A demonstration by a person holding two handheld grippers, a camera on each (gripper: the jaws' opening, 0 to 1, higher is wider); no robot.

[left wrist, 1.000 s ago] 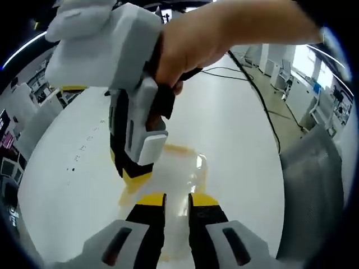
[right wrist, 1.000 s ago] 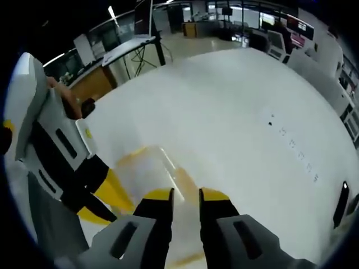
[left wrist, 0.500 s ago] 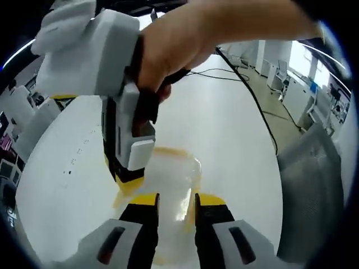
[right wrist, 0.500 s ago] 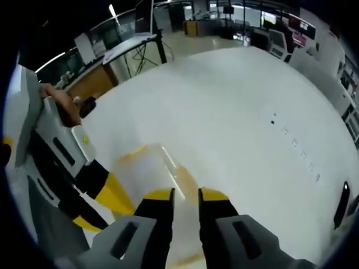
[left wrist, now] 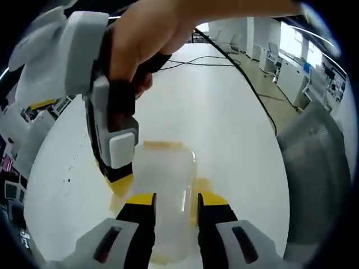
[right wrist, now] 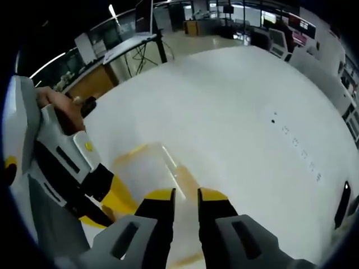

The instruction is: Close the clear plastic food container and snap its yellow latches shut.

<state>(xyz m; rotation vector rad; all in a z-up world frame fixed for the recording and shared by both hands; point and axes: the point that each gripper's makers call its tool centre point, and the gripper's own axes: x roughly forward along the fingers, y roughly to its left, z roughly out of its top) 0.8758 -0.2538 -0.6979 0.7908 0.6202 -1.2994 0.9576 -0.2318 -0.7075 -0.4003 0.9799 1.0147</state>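
Container (left wrist: 162,185) sits lidded between and just past my left gripper (left wrist: 175,203), jaws slightly apart; my right gripper (right wrist: 185,197), jaws nearly together, presses its side latch (right wrist: 185,178). Mid-table (right wrist: 235,112); I judge latching is unfinished.

Both views are brightly and evenly lit from overhead. The white table (left wrist: 224,112) takes the light so strongly that it is close to washed out, with only faint, soft shadows. In the left gripper view, windows (left wrist: 291,42) at upper right are blown out – and the hand (left wrist: 148,33) close to the lens is soft and overexposed. A ceiling light strip (right wrist: 113,12) glares in the right gripper view. Fisheye bending curves the room near the edges – far background detail is smeared.
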